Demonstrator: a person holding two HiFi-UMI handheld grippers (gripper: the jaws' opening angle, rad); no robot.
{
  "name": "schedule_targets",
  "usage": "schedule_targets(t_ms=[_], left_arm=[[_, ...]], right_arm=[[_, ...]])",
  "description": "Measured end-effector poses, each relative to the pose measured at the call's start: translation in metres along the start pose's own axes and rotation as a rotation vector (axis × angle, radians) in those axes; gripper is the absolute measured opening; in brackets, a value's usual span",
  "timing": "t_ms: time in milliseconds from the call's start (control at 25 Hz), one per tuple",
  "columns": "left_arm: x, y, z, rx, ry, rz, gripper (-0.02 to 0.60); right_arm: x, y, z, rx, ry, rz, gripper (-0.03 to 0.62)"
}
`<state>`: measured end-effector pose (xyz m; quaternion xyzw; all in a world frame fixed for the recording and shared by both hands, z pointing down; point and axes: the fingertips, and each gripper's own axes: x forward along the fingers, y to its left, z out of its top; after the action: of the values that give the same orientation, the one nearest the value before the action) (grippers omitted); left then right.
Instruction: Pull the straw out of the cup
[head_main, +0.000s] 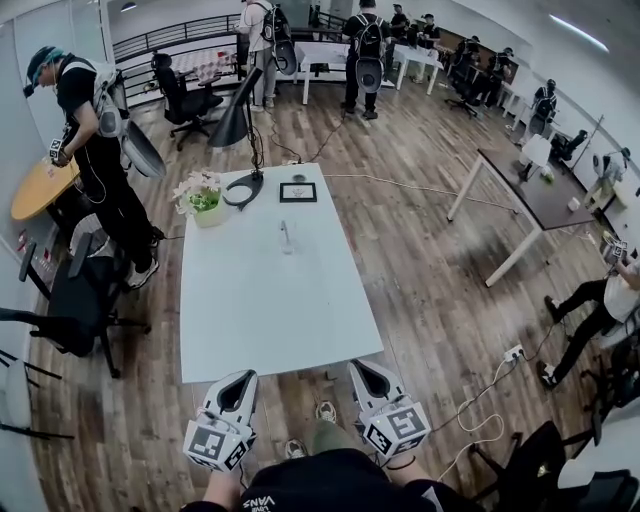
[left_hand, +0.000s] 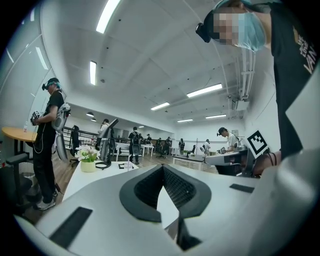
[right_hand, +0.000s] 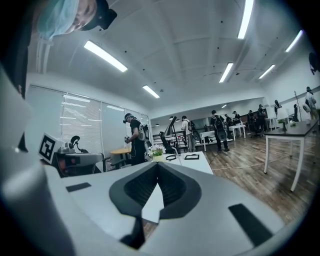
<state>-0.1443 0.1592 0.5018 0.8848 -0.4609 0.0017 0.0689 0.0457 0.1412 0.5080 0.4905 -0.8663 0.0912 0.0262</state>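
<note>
Table: a white table (head_main: 250, 320) runs away from the person, and its near edge is just ahead of both grippers.
Cup: a small clear cup (head_main: 286, 243) stands upright on the table's midline, a little beyond the middle toward the far edge.
Straw: the straw (head_main: 283, 228) stands in the cup, its top poking above the rim; it is too small to tell more.
Other things: a flower pot (head_main: 205, 203) sits by the left edge near the far left corner, with a desk lamp (head_main: 240, 130) beside it at the far edge.
Left gripper: the left gripper (head_main: 240, 378) has its jaws pressed together on nothing and is level at the near edge.
Right gripper: the right gripper (head_main: 365, 368) also has its tips together and is empty, at the near edge.
Progress: nothing is done yet, since both tools are well apart from the cup.
Left to do: reach in, steady the cup, pinch the straw, and draw it up and out.
</note>
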Motion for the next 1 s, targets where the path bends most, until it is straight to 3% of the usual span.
schedule_targets(t_ms=[560, 1000], left_arm=[[0.076, 0.020, 0.011, 0.003, -0.003, 0.025, 0.011], [0.136, 0.036, 0.015, 0.014, 0.002, 0.113, 0.011]], right_arm=[[0.056, -0.057, 0.023, -0.011, -0.002, 0.048, 0.017], [0.107, -0.105, 0.032, 0.002, 0.000, 0.151, 0.017]])
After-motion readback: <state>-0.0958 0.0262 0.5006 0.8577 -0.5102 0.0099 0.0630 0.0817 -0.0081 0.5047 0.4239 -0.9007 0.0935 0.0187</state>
